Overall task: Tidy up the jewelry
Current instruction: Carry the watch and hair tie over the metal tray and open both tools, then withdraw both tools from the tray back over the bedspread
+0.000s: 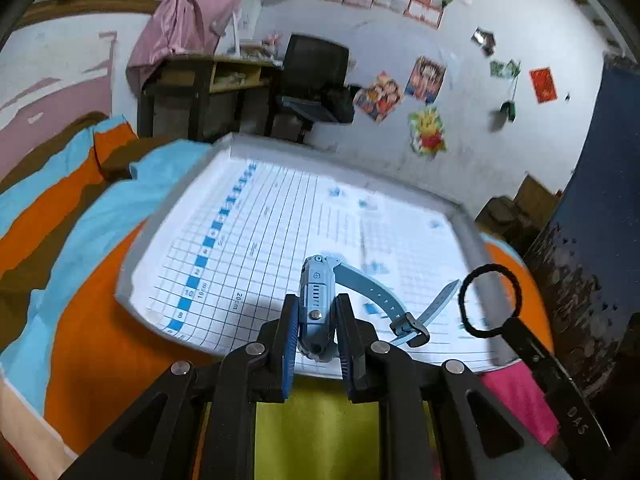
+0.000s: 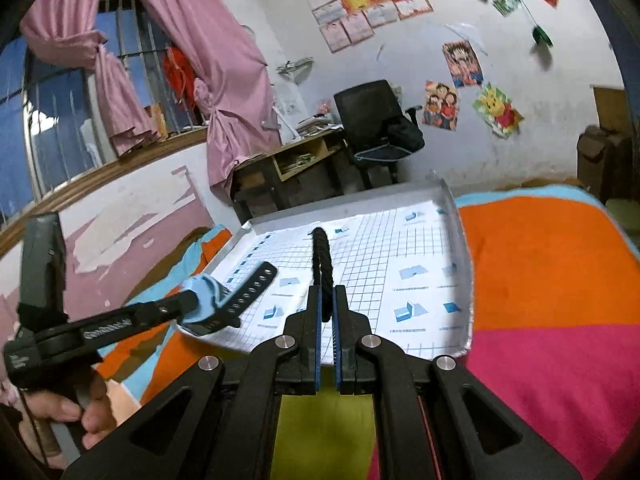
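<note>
My left gripper (image 1: 317, 320) is shut on a light blue wristwatch (image 1: 318, 300), its pads pressing the sides of the watch body. The strap with its buckle (image 1: 408, 326) hangs to the right, above a white gridded tray (image 1: 132, 276). My right gripper (image 2: 327, 312) is shut on a black braided ring (image 2: 322, 256), held upright over the same tray (image 2: 464, 272). In the left wrist view that black ring (image 1: 490, 300) shows as a full loop at the tip of the right gripper (image 1: 510, 322). In the right wrist view the left gripper (image 2: 192, 304) holds the watch (image 2: 212, 296) at the tray's left corner.
The tray lies on a bed cover (image 2: 540, 280) of orange, blue, pink and yellow blocks. A hand (image 2: 80, 416) holds the left gripper's handle. Behind stand a wooden desk (image 2: 296, 164), a black office chair (image 2: 372, 120), pink curtains (image 2: 208, 60) and a poster-covered wall (image 1: 424, 80).
</note>
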`<action>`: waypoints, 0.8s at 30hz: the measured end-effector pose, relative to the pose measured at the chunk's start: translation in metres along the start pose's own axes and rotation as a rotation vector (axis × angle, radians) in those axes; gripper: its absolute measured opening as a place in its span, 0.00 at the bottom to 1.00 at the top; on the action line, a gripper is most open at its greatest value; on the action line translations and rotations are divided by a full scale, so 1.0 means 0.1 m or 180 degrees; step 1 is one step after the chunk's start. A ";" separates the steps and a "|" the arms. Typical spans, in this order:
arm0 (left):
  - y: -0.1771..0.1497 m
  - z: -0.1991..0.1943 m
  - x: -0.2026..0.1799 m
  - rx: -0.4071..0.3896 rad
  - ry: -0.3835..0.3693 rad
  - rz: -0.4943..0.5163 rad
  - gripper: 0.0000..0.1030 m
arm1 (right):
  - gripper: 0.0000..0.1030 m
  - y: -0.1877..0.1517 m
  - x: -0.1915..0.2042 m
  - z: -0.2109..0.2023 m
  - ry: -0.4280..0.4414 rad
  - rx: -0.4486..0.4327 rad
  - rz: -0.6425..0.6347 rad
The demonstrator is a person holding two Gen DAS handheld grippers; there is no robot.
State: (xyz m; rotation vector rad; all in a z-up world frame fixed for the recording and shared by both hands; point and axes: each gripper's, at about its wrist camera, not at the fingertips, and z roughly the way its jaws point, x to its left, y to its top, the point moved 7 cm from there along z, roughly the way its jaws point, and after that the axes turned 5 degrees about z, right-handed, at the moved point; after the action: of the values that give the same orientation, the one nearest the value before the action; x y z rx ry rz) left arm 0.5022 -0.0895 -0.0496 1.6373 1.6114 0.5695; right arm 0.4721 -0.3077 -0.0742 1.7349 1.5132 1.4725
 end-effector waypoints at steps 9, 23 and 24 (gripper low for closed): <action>-0.06 0.13 0.11 -0.0038 -0.0002 -0.0035 0.27 | 0.05 -0.29 -0.24 0.47 -0.0277 0.0287 0.0124; -0.12 -0.80 0.07 -0.0756 0.0147 0.0140 0.98 | 0.44 -0.15 -0.18 -0.08 -0.0782 0.0052 -0.0276; -0.14 -0.90 0.08 -0.0795 0.0162 0.0156 0.98 | 0.53 -0.14 -0.16 -0.18 -0.0809 -0.0014 -0.0303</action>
State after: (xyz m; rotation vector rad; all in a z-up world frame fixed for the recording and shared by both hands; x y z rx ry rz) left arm 0.4257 -0.0648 -0.0063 1.4896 1.4733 0.8095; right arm 0.4518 -0.3231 -0.0865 1.7463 1.4358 1.1581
